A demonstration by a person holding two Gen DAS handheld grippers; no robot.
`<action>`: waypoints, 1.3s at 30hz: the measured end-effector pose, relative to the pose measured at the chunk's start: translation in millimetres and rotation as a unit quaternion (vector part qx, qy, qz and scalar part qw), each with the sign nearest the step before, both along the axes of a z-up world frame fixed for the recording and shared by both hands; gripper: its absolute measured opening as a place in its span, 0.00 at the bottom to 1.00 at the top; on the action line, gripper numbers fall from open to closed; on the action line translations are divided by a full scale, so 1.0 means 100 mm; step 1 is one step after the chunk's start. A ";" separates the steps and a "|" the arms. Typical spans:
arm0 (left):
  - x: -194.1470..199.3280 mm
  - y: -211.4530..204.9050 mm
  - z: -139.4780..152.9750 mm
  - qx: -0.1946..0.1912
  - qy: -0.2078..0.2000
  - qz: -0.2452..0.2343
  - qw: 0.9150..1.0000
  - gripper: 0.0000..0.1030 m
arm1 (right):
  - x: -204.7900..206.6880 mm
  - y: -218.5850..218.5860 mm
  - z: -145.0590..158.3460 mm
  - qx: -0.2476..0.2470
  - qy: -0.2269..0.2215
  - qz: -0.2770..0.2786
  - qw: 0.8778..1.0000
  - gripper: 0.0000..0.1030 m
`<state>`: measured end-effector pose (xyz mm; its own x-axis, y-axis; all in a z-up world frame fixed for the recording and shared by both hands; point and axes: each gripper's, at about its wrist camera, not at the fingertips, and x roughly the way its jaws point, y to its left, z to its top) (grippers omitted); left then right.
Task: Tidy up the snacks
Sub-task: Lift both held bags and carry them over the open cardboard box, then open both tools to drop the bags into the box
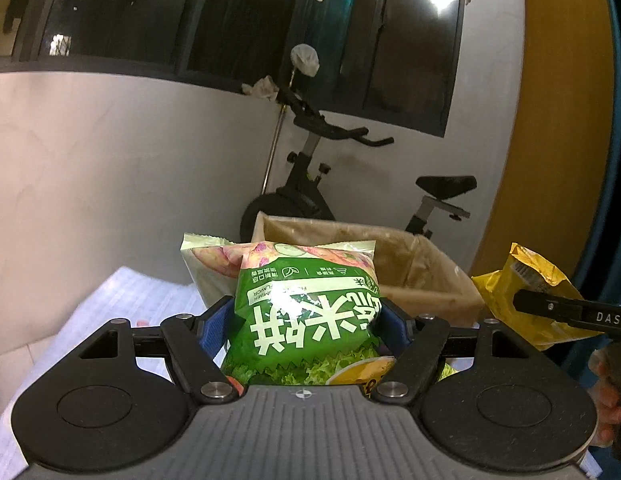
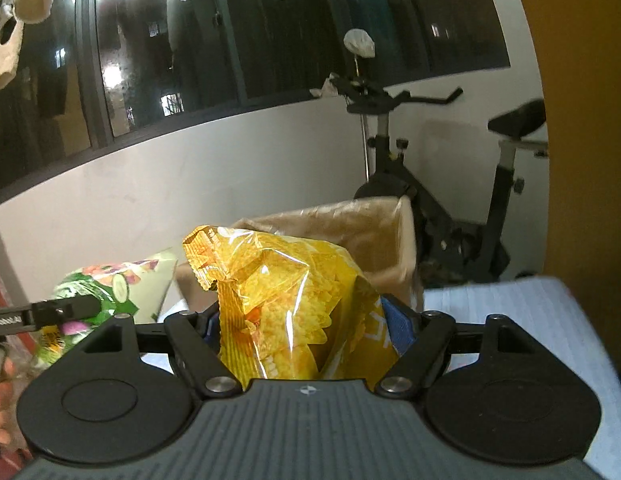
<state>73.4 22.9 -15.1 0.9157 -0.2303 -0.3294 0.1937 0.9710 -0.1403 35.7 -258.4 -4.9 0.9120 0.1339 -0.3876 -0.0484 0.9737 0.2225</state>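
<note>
My left gripper (image 1: 306, 326) is shut on a green snack bag (image 1: 306, 312) with white characters, held up in front of an open brown cardboard box (image 1: 426, 264). A second pale bag with the same print sits behind it in the grip. My right gripper (image 2: 306, 330) is shut on a yellow crinkly chip bag (image 2: 286, 300), held up before the same box (image 2: 350, 216). The yellow bag (image 1: 522, 292) and the right gripper's finger show at the right of the left wrist view. The green bag (image 2: 106, 288) and the left gripper's finger show at the left of the right wrist view.
A white padded surface (image 1: 122, 300) lies under both grippers and shows in the right wrist view (image 2: 530, 320). A black exercise bike (image 1: 310, 184) stands behind the box against a white wall. An orange panel (image 1: 558, 120) rises at the right. Dark windows run above.
</note>
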 end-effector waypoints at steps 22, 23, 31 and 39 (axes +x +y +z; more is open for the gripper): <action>1.42 -0.52 0.29 0.042 -0.014 -0.019 0.999 0.78 | 1.53 -0.34 -0.04 0.030 -0.006 -0.011 0.999 0.76; 1.45 -0.52 0.28 0.043 -0.013 -0.019 0.999 0.78 | 1.57 -0.34 -0.05 0.031 -0.005 -0.011 0.999 0.76; 1.55 -0.52 0.21 0.045 0.001 -0.017 0.999 0.78 | 1.67 -0.48 0.02 0.116 -0.034 0.016 0.992 0.76; 1.73 -0.58 0.12 0.063 0.019 -0.034 0.997 0.85 | 1.95 -0.62 -0.25 0.166 0.046 -0.004 0.985 0.78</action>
